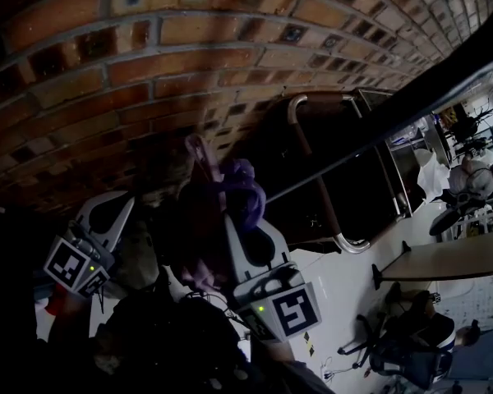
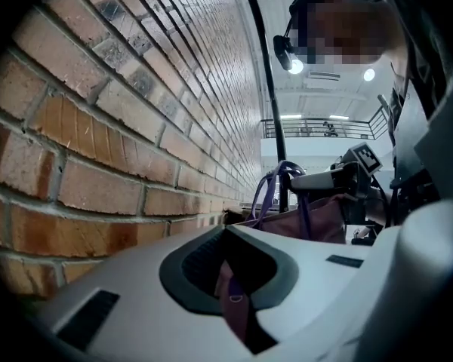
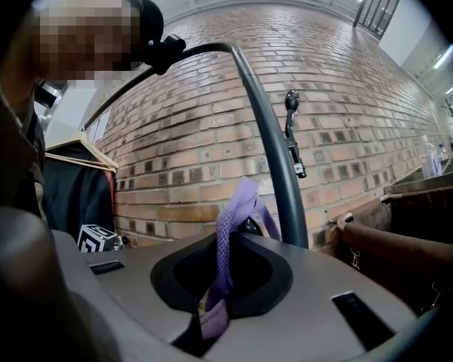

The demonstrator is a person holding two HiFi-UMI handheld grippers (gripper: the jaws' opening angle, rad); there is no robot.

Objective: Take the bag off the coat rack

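Note:
A mauve cloth bag [image 2: 321, 219] with purple straps [image 2: 275, 181] hangs beside the dark coat rack pole [image 2: 266, 89]. My right gripper [image 3: 220, 276] is shut on one purple strap [image 3: 228, 236], which loops up beside the curved pole [image 3: 275, 153]. My left gripper [image 2: 231, 281] is shut on a mauve strip of the bag's cloth [image 2: 234, 304]. In the dim head view the straps [image 1: 240, 189] bunch above the right gripper [image 1: 234, 220], the left gripper [image 1: 122, 216] is lower left of them, and the bag's body is hard to make out.
A brick wall [image 1: 148, 72] stands close behind. The rack carries a hook [image 3: 291, 130]. A brown leather bag [image 3: 408, 259] is at the right, and a dark garment on a wooden hanger [image 3: 75, 153] at the left. A table [image 1: 448, 263] and office chair [image 1: 403, 343] stand beyond.

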